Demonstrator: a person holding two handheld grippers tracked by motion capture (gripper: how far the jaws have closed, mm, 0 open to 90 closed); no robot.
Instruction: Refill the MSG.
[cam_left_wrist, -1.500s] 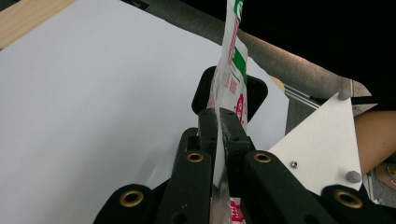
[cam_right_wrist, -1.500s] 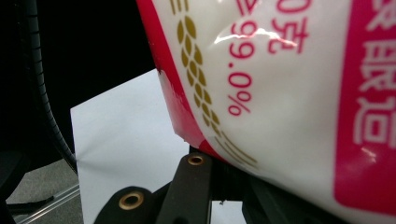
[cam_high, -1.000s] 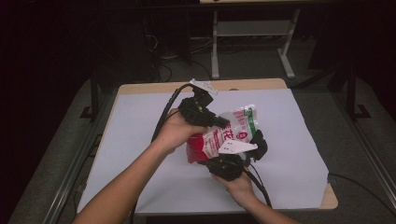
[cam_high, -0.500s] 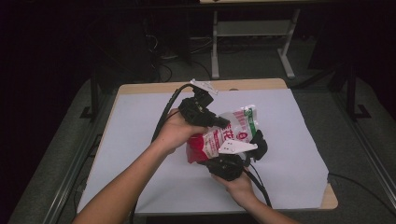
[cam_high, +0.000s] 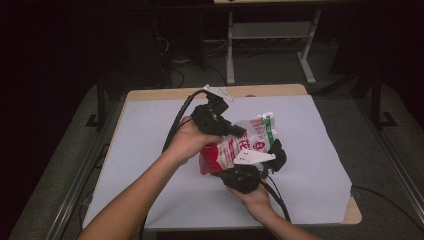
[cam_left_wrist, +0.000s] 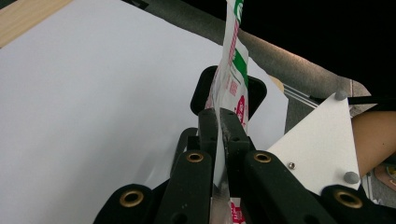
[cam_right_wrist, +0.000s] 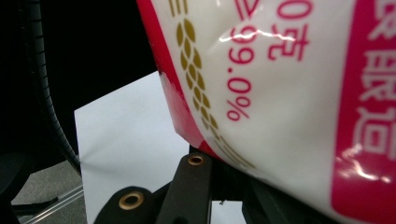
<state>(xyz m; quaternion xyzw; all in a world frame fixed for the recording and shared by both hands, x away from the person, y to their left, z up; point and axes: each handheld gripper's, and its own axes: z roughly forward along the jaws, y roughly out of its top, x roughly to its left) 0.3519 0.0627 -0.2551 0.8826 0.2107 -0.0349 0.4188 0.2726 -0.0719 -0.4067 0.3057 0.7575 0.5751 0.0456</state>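
Right gripper (cam_high: 250, 172), nearest the person: jaws clamped on the lower edge of the red-and-white bag (cam_high: 240, 145), which rises above it. Left gripper (cam_high: 227, 128), just beyond: jaws pressed together on the bag's flat side edge. White sheet (cam_high: 150, 150) beneath both. Table (cam_high: 175, 93) edge and metal frame (cam_high: 270, 35) well beyond.

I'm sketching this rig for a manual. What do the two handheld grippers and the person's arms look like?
Both the left gripper and the right gripper are matte black, with brass-ringed pivot holes on their jaw links. Each carries a pale grey triangular plate and trails a thick black cable. The forearms are bare, with no sleeves or gloves.
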